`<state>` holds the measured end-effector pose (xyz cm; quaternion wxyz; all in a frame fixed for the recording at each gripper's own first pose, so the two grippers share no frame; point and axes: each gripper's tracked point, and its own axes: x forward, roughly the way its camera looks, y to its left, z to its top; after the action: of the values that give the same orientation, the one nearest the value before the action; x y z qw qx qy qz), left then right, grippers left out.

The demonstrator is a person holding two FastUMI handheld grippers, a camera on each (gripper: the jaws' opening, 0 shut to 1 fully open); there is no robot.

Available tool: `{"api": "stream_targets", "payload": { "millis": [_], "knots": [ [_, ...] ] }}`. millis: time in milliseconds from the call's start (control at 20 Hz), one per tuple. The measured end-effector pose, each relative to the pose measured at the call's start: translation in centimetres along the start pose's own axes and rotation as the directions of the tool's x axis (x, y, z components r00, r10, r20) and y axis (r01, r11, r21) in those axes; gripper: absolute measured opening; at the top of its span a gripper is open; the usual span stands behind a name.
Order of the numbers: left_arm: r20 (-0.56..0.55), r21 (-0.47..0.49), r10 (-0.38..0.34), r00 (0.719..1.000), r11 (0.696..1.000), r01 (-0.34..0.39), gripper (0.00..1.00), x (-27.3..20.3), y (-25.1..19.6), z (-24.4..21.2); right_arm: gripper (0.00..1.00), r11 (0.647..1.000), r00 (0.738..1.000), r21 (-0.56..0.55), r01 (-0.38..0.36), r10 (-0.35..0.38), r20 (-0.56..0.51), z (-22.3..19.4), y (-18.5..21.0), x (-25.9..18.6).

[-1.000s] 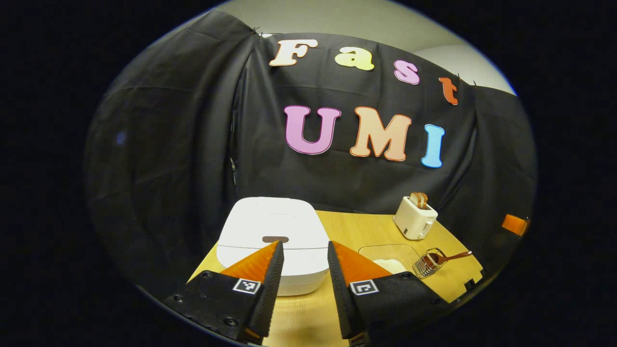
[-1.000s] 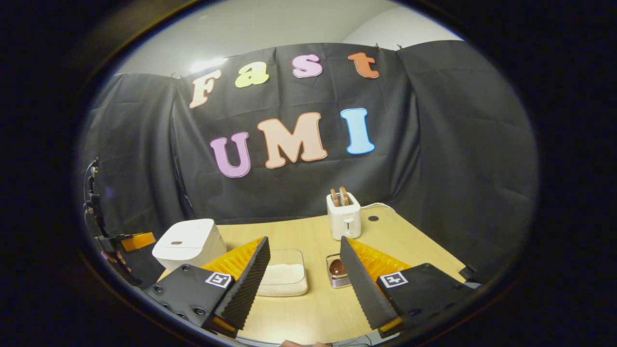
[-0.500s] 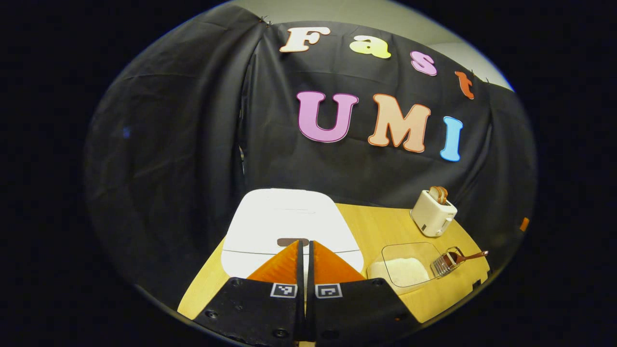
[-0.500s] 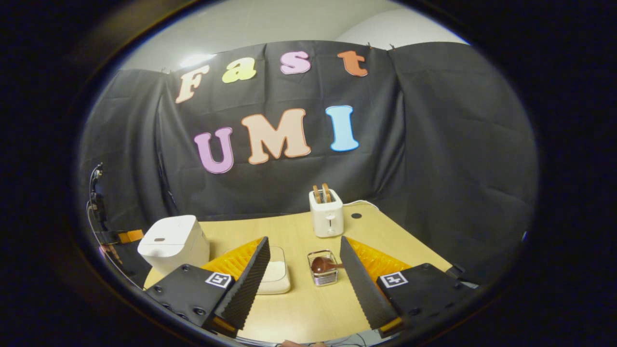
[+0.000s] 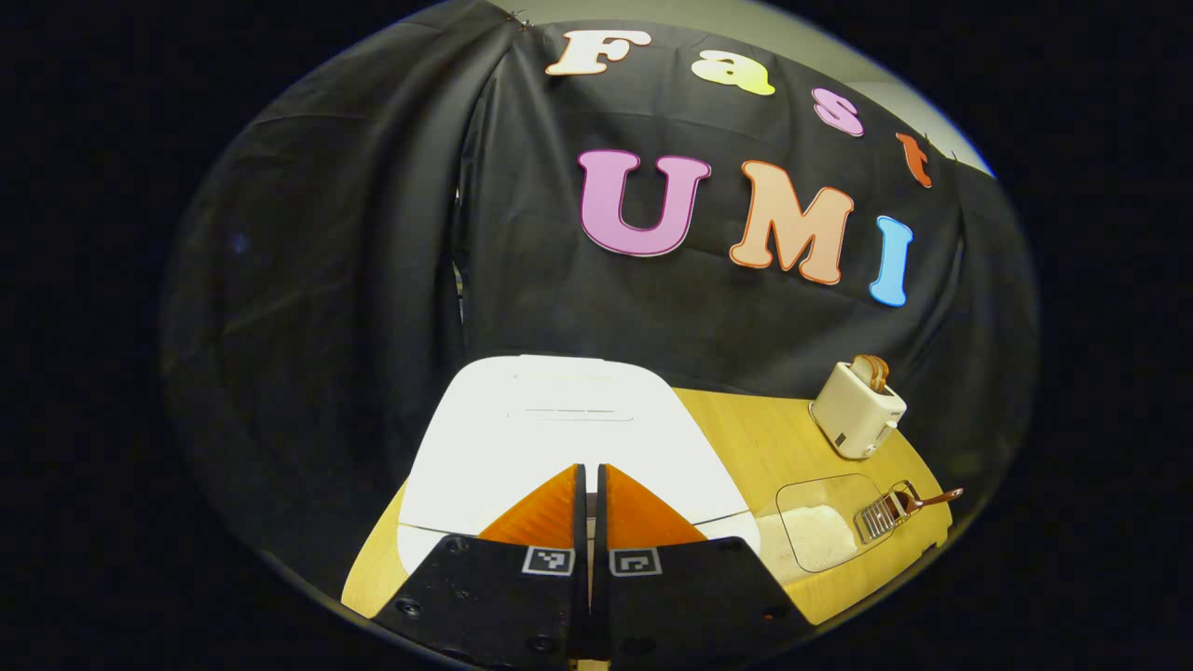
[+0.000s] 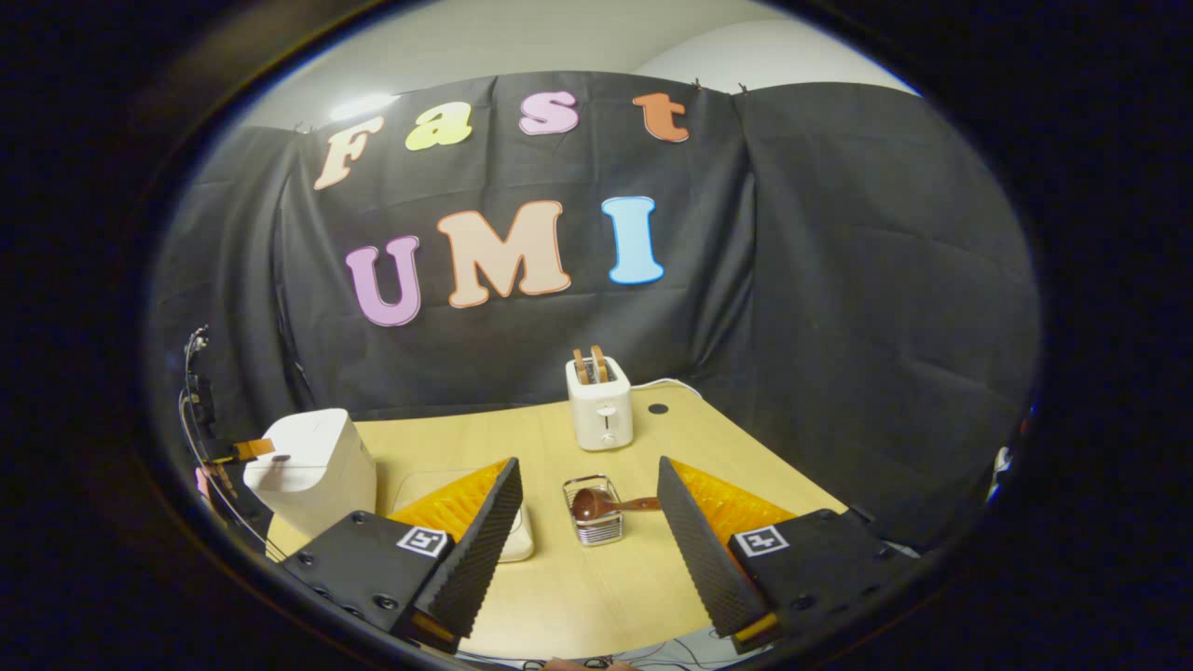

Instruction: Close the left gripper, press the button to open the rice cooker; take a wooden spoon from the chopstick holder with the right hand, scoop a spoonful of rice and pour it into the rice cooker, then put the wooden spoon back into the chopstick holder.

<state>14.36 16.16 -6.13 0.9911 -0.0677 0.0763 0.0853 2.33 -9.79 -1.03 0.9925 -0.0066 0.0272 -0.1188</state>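
White toaster [image 6: 599, 416] upright near the tabletop's [image 6: 606, 578] back edge, two bread slices [image 6: 589, 364] standing in its slots. Dark round hole [image 6: 658, 408] just beside it, toward back right corner.

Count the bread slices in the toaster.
2: both slices stand upright side by side in the toaster at the table's far edge, in the right gripper view.

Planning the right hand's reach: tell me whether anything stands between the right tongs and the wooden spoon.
Nothing visible does. The right tongs are open, and the wooden spoon lies in the chopstick holder straight ahead between them, over bare table.
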Motion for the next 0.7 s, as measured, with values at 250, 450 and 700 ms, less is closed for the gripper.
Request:
{"api": "stream_targets", "payload": {
  "millis": [250,450,700],
  "knots": [
    [-0.041,-0.001,0.001,0.999,1.000,-0.001,0.03,1.1,-0.2,-0.8,0.93,1.000,1.000,-0.004,0.011,-0.011,-0.018,-0.2,-0.2,0.5],
    [-0.029,0.008,-0.003,1.000,1.000,0.003,0.00,1.1,-0.2,-0.7,0.95,1.000,1.000,-0.010,0.001,-0.001,-0.017,-0.2,0.4,1.0],
    [0.028,0.035,-0.003,1.000,0.999,0.002,0.00,0.7,-0.6,1.8,0.97,1.000,1.000,-0.020,-0.009,0.009,-0.020,-0.5,0.9,1.5]
  ]
}}
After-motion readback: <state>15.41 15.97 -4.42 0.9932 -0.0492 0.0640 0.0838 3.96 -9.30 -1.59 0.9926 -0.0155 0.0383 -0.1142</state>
